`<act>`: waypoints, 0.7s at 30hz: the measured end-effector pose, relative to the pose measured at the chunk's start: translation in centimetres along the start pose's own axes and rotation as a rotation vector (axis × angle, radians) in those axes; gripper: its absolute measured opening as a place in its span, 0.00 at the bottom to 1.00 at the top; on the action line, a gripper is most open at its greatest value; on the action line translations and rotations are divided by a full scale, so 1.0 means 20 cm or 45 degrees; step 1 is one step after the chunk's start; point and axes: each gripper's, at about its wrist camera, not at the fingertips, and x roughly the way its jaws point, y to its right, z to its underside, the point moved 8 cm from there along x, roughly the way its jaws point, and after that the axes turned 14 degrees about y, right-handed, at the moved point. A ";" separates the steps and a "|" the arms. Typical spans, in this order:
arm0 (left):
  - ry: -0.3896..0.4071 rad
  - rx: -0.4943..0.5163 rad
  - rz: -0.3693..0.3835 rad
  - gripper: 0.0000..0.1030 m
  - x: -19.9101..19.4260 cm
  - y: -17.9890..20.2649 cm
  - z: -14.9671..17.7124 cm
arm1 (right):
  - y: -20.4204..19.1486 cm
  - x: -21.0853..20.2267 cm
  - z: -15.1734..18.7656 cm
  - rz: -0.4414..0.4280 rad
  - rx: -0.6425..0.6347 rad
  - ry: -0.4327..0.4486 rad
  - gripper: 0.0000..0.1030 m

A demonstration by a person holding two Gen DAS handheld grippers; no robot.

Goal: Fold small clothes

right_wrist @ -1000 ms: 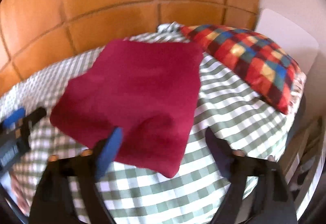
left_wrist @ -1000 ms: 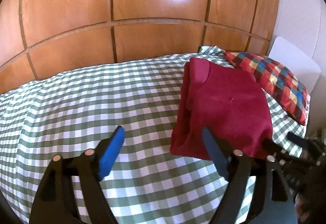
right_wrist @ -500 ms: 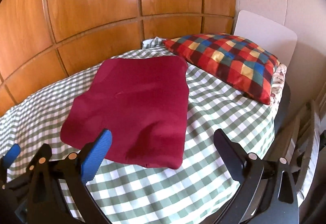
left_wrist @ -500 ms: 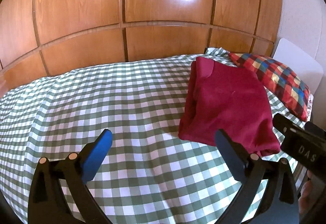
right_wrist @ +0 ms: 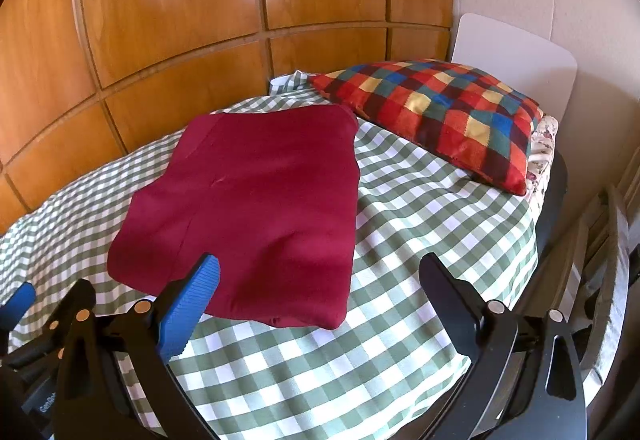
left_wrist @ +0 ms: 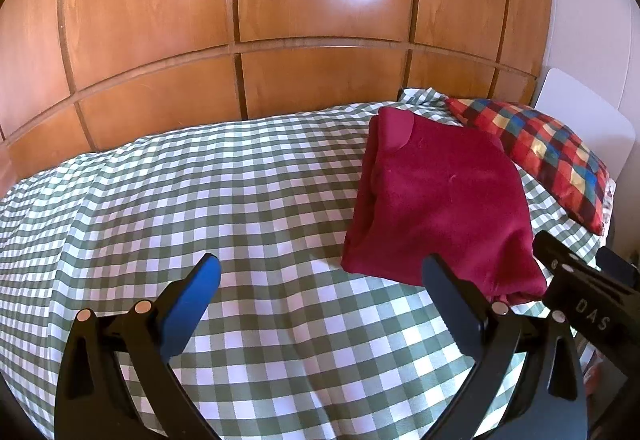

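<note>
Far left, behind the bed: wood-panelled wall (left_wrist: 280,20), glossy, w/ bright light spots on it. Below it the bed runs across both views under a green-and-white check cover (left_wrist: 200,200), lying fairly smooth w/ a few soft ripples.

Your left gripper (left_wrist: 320,280) hangs above that bare check cover, jaws spread wide, nothing between them. One finger carries a blue pad (left_wrist: 196,300); the other shows dark from this side. The pads touch no fabric.

Next, right of centre in the left wrist view: the dark red garment (left_wrist: 440,200). It's folded into a flat rectangle and lies on the cover, w/ stacked layers showing along its left edge. Its near corner sits just behind your left gripper's dark finger, but apart from it.

Your right gripper (right_wrist: 320,280) is over the near edge of that same garment (right_wrist: 260,200), also wide apart and gripping nothing; the blue pad overlaps the fabric in the picture, though I can't tell if it touches. In the left wrist view its black body (left_wrist: 580,300) pokes in at the right edge.

Further right: a red, blue and yellow check pillow (right_wrist: 440,112) at the bed's end, just beside the garment's far corner. Behind it stands a white board (right_wrist: 516,56) against the pale wall.
</note>
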 end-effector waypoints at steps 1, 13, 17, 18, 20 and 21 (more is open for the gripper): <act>0.002 0.002 0.000 0.98 0.00 0.00 0.00 | 0.00 0.00 0.00 0.000 0.001 -0.002 0.96; 0.009 0.009 -0.011 0.98 0.00 0.00 0.00 | -0.04 0.00 0.01 -0.022 -0.027 -0.003 0.96; 0.012 0.007 -0.016 0.98 0.00 -0.01 0.00 | -0.05 -0.01 0.01 -0.019 -0.026 0.000 0.96; 0.012 0.008 -0.015 0.98 0.00 -0.01 0.00 | -0.05 -0.01 0.01 -0.020 -0.026 -0.001 0.96; 0.016 0.014 -0.020 0.98 0.00 -0.01 -0.01 | -0.05 -0.01 0.01 -0.020 -0.026 0.000 0.96; 0.018 0.015 -0.020 0.98 0.00 -0.01 -0.01 | -0.05 -0.01 0.01 -0.021 -0.026 0.001 0.96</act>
